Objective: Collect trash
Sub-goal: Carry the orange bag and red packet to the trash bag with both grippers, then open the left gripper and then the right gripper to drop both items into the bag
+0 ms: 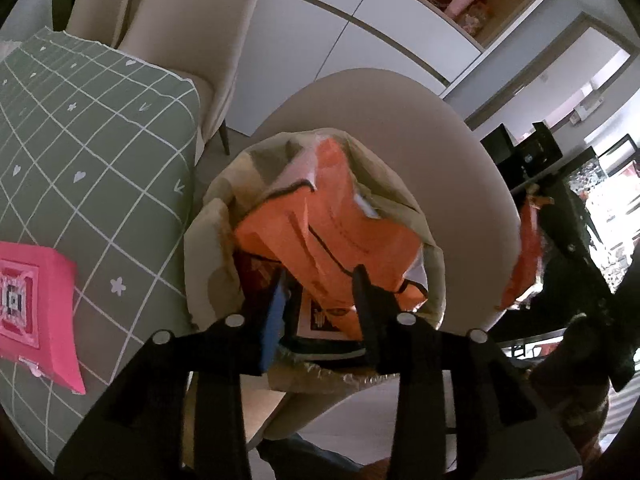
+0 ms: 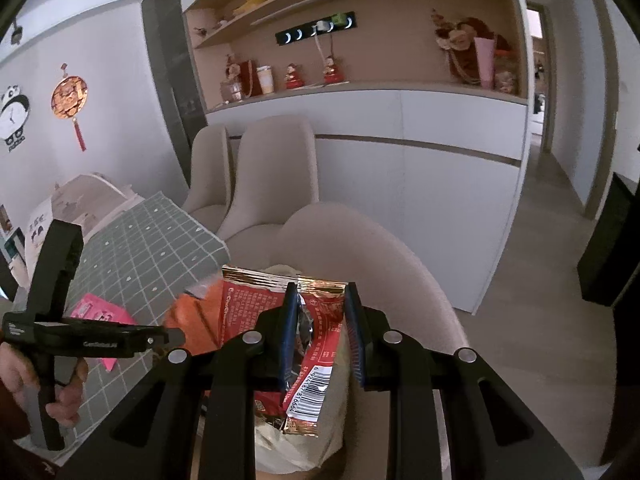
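Because the red snack wrapper (image 2: 316, 344) hangs directly above the mouth of the trash bag (image 1: 224, 248), the coming move turns on a straight drop; the bag lies below and ahead of the right tongs (image 2: 322, 336), off the worktop's (image 1: 100, 152) near edge and in front of a beige chair (image 2: 360, 240). The right tongs are clenched on the wrapper, whose long axis runs down between the pads, barcode end lowest. The left tongs (image 1: 320, 312) reach into the bag's near rim with a gap between the fingers; whether they pinch the film cannot be told. The right side is nearer the task's thing. The wrapper is crinkled glossy foil; the bag is thin, pale, slack plastic already holding creased orange packaging (image 1: 332, 224). A pink card (image 1: 40, 304) lies flat on the green checked cloth.
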